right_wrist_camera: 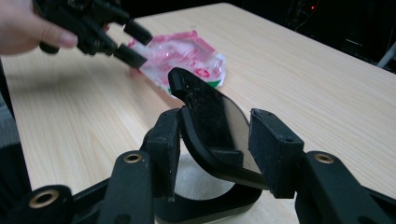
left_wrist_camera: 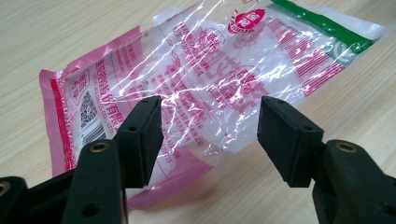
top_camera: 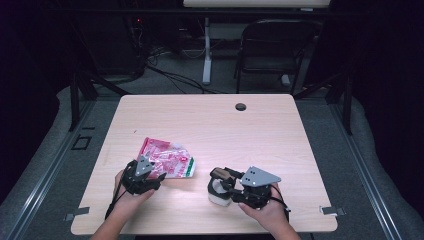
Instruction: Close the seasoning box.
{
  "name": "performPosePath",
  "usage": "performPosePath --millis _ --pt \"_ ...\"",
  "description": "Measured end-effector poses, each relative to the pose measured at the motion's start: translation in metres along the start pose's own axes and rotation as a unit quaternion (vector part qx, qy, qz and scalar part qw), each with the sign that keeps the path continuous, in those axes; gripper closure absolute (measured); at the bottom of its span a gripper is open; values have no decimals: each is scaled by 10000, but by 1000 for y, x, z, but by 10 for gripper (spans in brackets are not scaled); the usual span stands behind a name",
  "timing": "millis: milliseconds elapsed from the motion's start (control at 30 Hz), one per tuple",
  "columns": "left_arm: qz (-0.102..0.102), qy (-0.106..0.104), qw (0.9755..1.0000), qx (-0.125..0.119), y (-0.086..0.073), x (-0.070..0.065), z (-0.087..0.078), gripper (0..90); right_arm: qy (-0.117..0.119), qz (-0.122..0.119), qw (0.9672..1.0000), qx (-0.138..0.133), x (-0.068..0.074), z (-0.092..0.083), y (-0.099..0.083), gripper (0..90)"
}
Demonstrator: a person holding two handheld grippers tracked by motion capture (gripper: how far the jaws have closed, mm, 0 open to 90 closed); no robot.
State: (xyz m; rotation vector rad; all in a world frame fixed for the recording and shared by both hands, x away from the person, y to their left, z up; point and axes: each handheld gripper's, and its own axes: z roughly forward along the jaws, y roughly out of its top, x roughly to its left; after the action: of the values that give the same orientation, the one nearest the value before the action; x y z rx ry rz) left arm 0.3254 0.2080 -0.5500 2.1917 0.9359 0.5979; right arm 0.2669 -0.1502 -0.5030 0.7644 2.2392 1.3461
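Black and curved, the flip lid point(right_wrist_camera: 210, 126) of a white container point(top_camera: 219, 192) stands between the wide-open jaws of the right tool point(right_wrist_camera: 215, 140) near the worktop's point(top_camera: 280, 135) front edge, while the left tool point(left_wrist_camera: 210, 135), also open and empty, hovers over the pink plastic bag point(left_wrist_camera: 210, 79).

A crinkled clear plastic bag point(left_wrist_camera: 205, 79) printed pink and red (green band on one end) lies on the pale wood-grain table point(top_camera: 260, 130).

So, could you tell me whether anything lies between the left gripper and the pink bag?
Nothing visible does. The left gripper hangs open just above the near edge of the pink bag, with only bare table around.
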Motion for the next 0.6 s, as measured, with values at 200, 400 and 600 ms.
performPosePath --millis 200,400,600 --pt "38 -39 10000 2 2 -1 3 406 -95 -318 9993 192 9 3 -2 524" --pt "54 -67 10000 11 4 -2 5 406 -58 -379 9990 209 13 4 -3 487" --pt "54 -63 10000 3 4 -2 4 406 211 -450 9987 105 19 5 -1 417"
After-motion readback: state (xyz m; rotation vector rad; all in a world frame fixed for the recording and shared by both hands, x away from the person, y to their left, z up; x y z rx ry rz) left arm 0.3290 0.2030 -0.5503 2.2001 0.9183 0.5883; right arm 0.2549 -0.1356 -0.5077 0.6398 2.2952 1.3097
